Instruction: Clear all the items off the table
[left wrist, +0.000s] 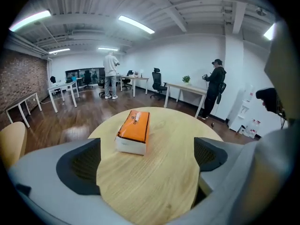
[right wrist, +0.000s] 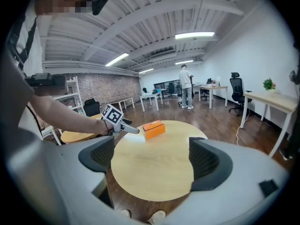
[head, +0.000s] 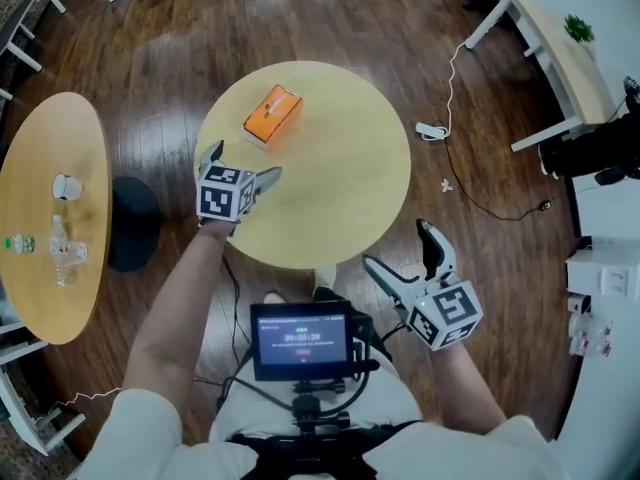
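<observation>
Floor (head: 330, 18): dark glossy wood planks. Round desk (head: 340, 198): pale wood-grain top, smooth and matt, thin edge. It carries one item only, so I judge the step in hand to be the approach for the last pick. Second oval desk (head: 45, 288) at the person's left, same pale wood, holds small things and may be the drop-off place; I cannot confirm that. Left tool (head: 245, 163): grey plastic body, dark ribbed pads, jaws wide apart with nothing between them. It hangs over the desk's near-left part and is aimed at the target. Right tool (head: 397, 245): same build, jaws also wide and empty, held off the desk's near edge over the floor, taking no part for now. Tissue box (head: 272, 114): an oblong block with an orange top, white sides and a slot along the top. It lies flat on the far-left part of the round desk, ahead of the left tool and clear of its pads. It looks light, and the wrap may be soft, so it could dent. Next move, as I judge it: carry the left tool forward until the pads straddle the box's short width, then close gently and lift. A cup (head: 65, 186) and clear bottles (head: 62, 250) stand on the second desk.
</observation>
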